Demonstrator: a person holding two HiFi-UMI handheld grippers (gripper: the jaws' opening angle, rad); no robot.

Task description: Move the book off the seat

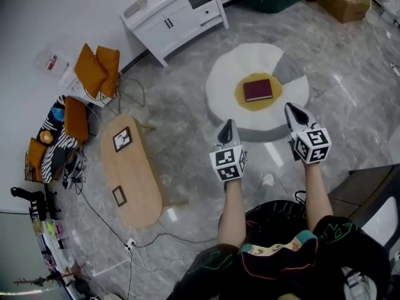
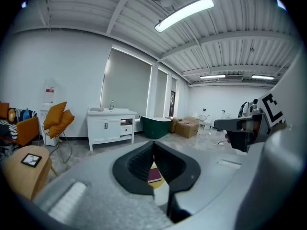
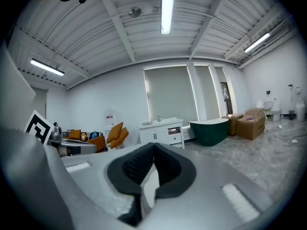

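Left gripper (image 1: 228, 127) and right gripper (image 1: 294, 110) both have jaws pinched together with nothing in them, and both are held out with their tips at the near edge of the seat (image 1: 232, 74). The dark red book (image 1: 258, 90) lies flat on the yellow centre of that white egg-shaped seat, just beyond the tips and between them, touched by neither. An oval wooden table (image 1: 134, 180) stands well to the left, and a white cabinet (image 1: 178, 14) is at the far left by the wall.
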